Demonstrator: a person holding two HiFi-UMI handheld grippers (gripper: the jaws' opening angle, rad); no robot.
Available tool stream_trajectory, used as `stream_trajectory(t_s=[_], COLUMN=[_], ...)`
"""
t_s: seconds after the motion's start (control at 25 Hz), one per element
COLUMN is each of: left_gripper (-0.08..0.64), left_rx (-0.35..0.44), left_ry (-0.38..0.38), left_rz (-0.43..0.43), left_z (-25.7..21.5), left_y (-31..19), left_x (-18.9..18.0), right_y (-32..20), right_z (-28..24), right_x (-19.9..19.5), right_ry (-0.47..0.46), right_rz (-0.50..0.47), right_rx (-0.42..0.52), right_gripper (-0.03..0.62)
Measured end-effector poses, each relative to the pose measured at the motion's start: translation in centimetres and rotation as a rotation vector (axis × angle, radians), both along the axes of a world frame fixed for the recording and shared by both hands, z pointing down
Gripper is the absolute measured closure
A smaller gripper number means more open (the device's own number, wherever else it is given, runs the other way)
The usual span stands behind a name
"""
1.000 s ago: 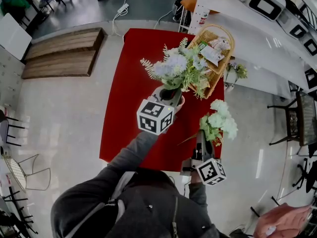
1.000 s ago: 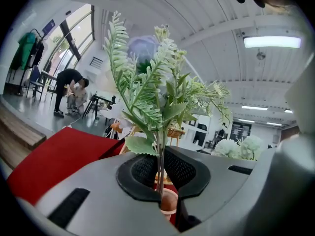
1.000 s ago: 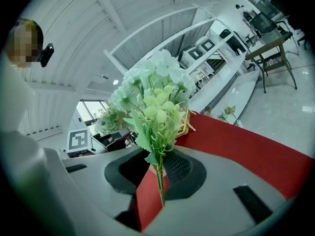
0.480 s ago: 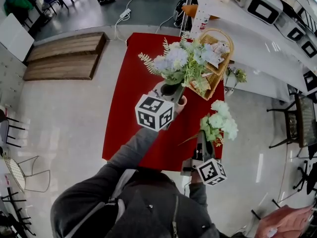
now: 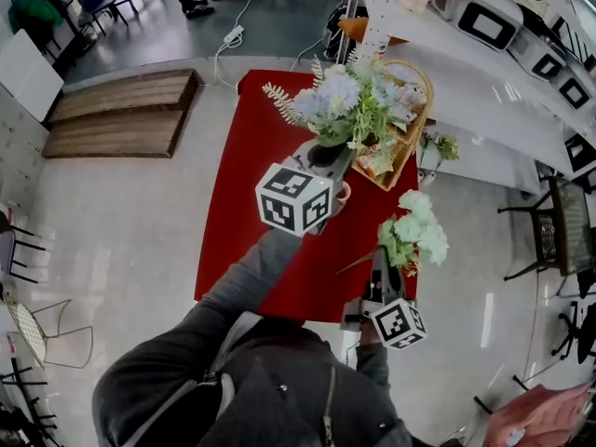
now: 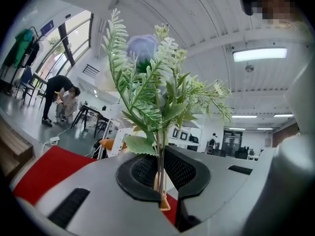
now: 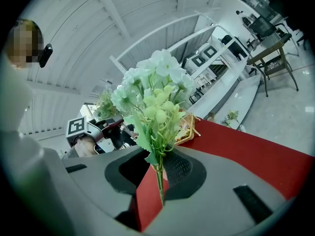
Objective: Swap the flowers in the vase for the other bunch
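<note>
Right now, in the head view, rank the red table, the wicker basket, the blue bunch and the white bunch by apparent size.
1. red table
2. blue bunch, though it is held up nearer the camera
3. wicker basket, partly hidden behind that bunch, so places 2 and 3 are unsure
4. white bunch

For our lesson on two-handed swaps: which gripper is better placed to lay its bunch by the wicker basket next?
Left, probably. The left gripper is shut on the lavender bunch, which hangs close by the wicker basket; the right gripper grips the white bunch nearer the person, away from it.
</note>
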State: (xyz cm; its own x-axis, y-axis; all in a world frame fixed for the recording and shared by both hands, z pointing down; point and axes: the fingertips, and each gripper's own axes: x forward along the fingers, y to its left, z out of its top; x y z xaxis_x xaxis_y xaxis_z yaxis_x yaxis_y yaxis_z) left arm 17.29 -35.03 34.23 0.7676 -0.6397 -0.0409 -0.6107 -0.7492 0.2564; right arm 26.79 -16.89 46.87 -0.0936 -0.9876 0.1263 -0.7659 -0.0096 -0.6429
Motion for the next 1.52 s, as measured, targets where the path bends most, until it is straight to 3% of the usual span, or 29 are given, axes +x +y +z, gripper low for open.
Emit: stream_trajectory(t_s=[0.72,1.52], left_gripper=[0.529,0.529], left_rx=[0.069,-0.005], left_ry=[-0.004,-0.023], left_rz=[0.03,0.049], left_z=[-3.8,2.1], left_y=[4.0,13.2], left_x=[-2.2,-7.2], right_y=[3.0,10.4], right_z=[-1.6,-0.3], right_x=[-2.2,-6.2], right_ry=[0.016,0.004], right_rz=[-0.017,-0.006], right_rx=[0.052,0.041], right_gripper=[0.514,0.514])
